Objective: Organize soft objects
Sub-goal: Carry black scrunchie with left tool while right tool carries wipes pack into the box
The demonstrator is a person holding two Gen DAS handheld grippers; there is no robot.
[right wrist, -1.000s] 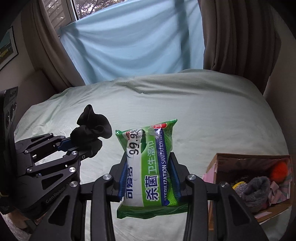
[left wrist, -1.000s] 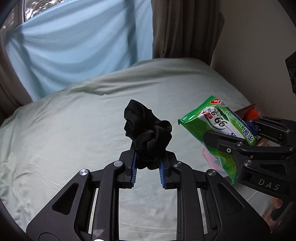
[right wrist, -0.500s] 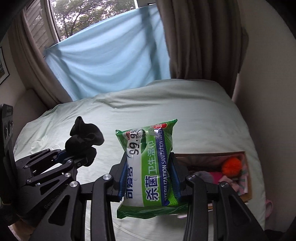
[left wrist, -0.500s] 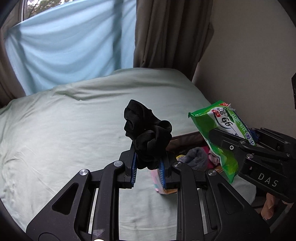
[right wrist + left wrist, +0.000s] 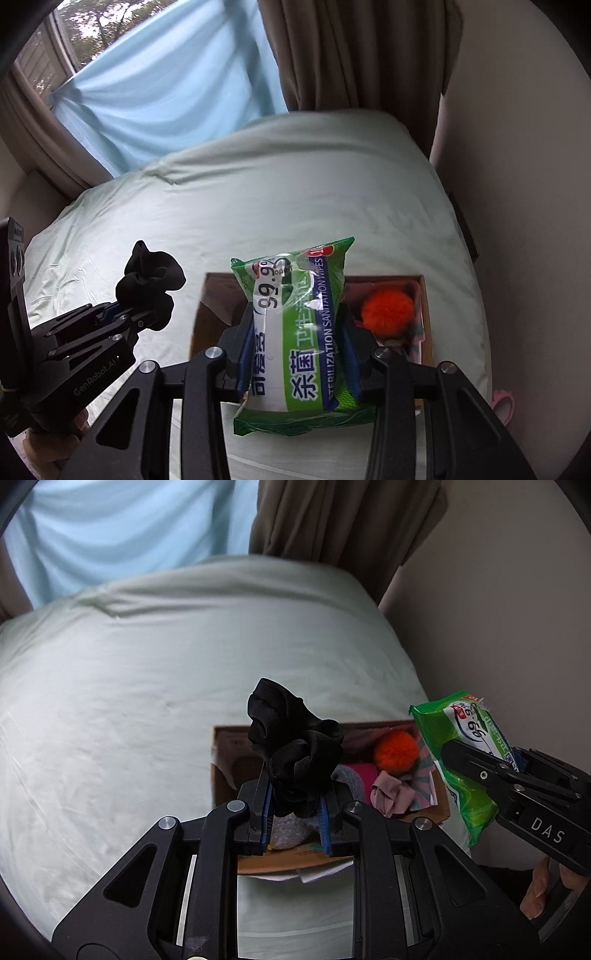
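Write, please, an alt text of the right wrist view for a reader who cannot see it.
The right tool grips a green pack of sanitation wipes above an open cardboard box on a pale green bed. An orange pompom lies in the box. At left, the left tool holds a black scrunchie.

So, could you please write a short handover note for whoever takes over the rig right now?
Left gripper: shut on the black scrunchie, held in the air over the near left part of the box.
Right gripper: shut on the green wipes pack, also in the air over the box.
Box: cardboard, open, on the bed near the wall; already holds an orange pompom, pink cloth and other soft items.
Done: both items picked up and brought above the box.
Left: lower each into the box and release; I see nothing else loose on the bed in these views.
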